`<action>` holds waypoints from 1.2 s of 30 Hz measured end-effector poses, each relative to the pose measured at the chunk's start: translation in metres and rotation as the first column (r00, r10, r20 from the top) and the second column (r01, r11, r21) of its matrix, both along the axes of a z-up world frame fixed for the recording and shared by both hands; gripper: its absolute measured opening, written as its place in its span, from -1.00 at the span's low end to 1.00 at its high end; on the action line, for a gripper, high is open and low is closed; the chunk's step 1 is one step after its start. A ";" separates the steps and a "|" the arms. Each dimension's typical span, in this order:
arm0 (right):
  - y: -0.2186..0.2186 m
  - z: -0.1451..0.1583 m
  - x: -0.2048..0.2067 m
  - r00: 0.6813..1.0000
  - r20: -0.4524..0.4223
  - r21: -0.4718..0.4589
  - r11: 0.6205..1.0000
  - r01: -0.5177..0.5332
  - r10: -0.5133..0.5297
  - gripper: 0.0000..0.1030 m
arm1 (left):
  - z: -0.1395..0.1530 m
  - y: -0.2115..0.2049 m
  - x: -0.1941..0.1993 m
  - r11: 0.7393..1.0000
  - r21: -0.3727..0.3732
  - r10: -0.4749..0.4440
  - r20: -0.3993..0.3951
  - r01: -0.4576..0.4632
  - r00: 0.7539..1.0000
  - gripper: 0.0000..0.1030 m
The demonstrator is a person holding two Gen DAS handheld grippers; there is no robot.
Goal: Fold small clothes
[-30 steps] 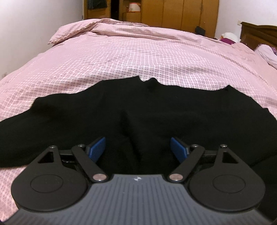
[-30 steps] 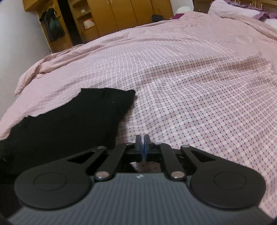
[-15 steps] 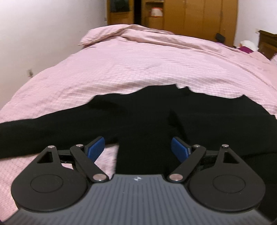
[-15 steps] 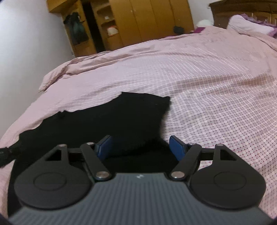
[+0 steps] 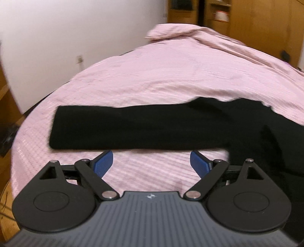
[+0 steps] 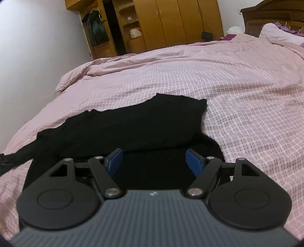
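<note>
A black long-sleeved top lies flat on the pink checked bedcover. In the left wrist view its left sleeve stretches out to the left, just beyond my left gripper, which is open and empty over bare bedcover. In the right wrist view the top has its right side folded over the body. My right gripper is open and empty just above the top's near hem.
The bed's left edge drops off near a white wall. Wooden wardrobes stand beyond the bed. A dark headboard and pillows are at the right.
My left gripper swung left from over the top's body to the left sleeve. My right gripper opened from shut and moved left over the top's hem.
</note>
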State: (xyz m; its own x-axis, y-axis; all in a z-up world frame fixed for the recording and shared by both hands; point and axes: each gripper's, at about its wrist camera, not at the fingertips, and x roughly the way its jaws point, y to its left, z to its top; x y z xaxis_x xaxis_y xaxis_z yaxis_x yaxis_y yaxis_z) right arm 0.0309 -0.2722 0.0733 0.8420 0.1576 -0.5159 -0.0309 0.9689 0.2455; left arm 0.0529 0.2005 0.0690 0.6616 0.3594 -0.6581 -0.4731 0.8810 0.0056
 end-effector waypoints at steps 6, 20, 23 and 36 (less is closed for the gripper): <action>0.006 -0.009 -0.009 0.999 -0.035 0.007 1.000 0.010 -0.010 0.45 | -0.010 0.053 -0.013 0.985 -0.134 0.121 0.065 -0.111 0.991 0.77; 0.022 -0.020 -0.012 0.997 -0.079 -0.006 1.000 0.009 -0.009 0.45 | -0.038 0.131 -0.021 0.841 -0.426 0.423 0.135 -0.333 0.896 0.78; 0.024 -0.022 -0.013 0.996 -0.086 -0.006 1.000 0.006 -0.007 0.45 | -0.037 0.139 -0.013 0.841 -0.414 0.441 0.151 -0.348 0.885 0.78; 0.025 -0.027 -0.014 0.995 -0.095 0.023 1.000 0.009 -0.006 0.45 | -0.037 0.158 0.006 0.882 -0.350 0.408 0.228 -0.317 0.884 -0.75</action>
State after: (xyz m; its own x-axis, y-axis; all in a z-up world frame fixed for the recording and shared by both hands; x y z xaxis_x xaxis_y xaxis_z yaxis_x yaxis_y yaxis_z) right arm 0.0173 -0.2472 0.0462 0.7907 0.1642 -0.5898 0.0008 0.9631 0.2691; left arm 0.0594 0.3581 0.0321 0.6971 0.4312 -0.5728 -0.6994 0.5850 -0.4107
